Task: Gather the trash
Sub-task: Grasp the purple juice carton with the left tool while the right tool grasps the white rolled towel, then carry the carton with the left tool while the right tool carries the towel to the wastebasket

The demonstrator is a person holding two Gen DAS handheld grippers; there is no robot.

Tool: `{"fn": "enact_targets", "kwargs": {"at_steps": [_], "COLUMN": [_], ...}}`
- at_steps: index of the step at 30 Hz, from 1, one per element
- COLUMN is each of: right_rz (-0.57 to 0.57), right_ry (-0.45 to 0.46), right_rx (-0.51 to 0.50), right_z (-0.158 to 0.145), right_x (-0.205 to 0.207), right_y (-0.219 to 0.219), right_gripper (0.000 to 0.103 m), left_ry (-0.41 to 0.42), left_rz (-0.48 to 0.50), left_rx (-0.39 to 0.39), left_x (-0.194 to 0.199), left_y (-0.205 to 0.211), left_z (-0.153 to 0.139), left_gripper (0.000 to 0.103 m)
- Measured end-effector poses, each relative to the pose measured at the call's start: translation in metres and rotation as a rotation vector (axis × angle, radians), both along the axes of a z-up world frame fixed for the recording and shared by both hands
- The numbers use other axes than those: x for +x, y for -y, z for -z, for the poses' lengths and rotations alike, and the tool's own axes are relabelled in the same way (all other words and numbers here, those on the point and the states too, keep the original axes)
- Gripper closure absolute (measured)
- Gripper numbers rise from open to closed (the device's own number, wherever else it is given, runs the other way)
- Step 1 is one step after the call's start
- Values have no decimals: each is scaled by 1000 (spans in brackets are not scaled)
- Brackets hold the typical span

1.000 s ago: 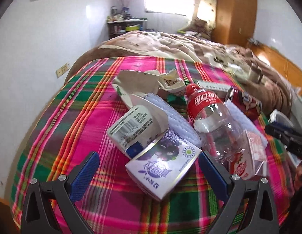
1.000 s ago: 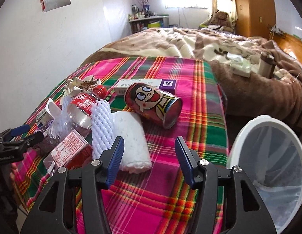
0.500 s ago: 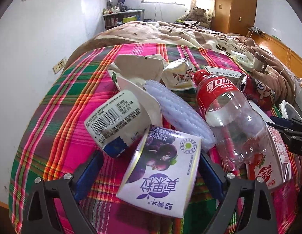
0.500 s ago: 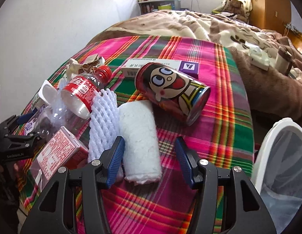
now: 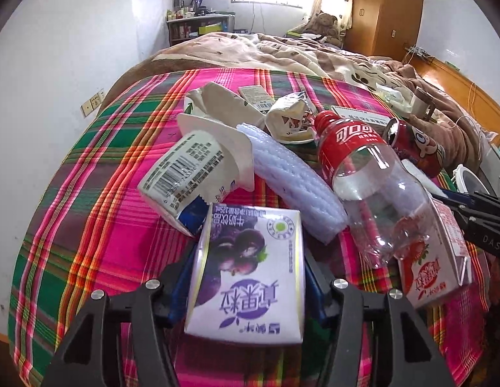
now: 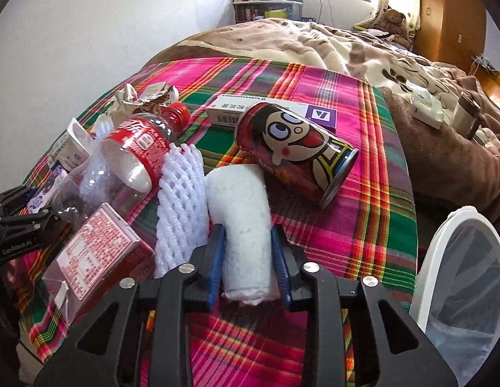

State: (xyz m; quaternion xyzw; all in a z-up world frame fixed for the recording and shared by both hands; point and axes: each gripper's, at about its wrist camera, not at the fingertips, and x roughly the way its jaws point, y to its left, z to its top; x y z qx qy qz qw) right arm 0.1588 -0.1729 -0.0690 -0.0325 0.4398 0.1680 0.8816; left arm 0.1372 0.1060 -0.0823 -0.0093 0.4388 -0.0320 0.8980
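The left gripper, whose jaws have just been closing, clamps a purple milk carton on the plaid bedcover. Just beyond lie a white yogurt cup, foam netting, a clear cola bottle and a red carton.

"GenRobot.AI" on the left gripper; "DAS" on the right gripper.

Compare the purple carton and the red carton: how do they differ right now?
The purple carton sits between the left gripper fingers, which have just been closing on it; the red carton lies free on the plaid cloth. Purple shows a dark fruit picture, red a strawberry. The bottle leans on the red one only. Both are small drink boxes.
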Motion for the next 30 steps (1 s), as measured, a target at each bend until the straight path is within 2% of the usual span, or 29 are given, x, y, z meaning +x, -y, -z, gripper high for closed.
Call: {"fn": "enact_targets", "kwargs": {"at_steps": [7,17,23,30], "right_rz": [47,64,87,138], "right_ry": [23,64,110,168], "right_rx": [76,99,137,155], "right_z": [-7,-19,-34,-52], "right_x": [-5,-23,-40,-57], "right_y": [15,21,34,58], "right_gripper": [78,78,78,78], "left_ry": [19,72,141,210], "left_rz": [-17,-30,-5,77], "left_rx": [-25,-50,-39,-45], "left_x": [-13,-38,-54,-62], "left_y": [1,3,15,56], "left_z": [-7,-22,-50,-82], "left_gripper": [47,48,48,48]}}
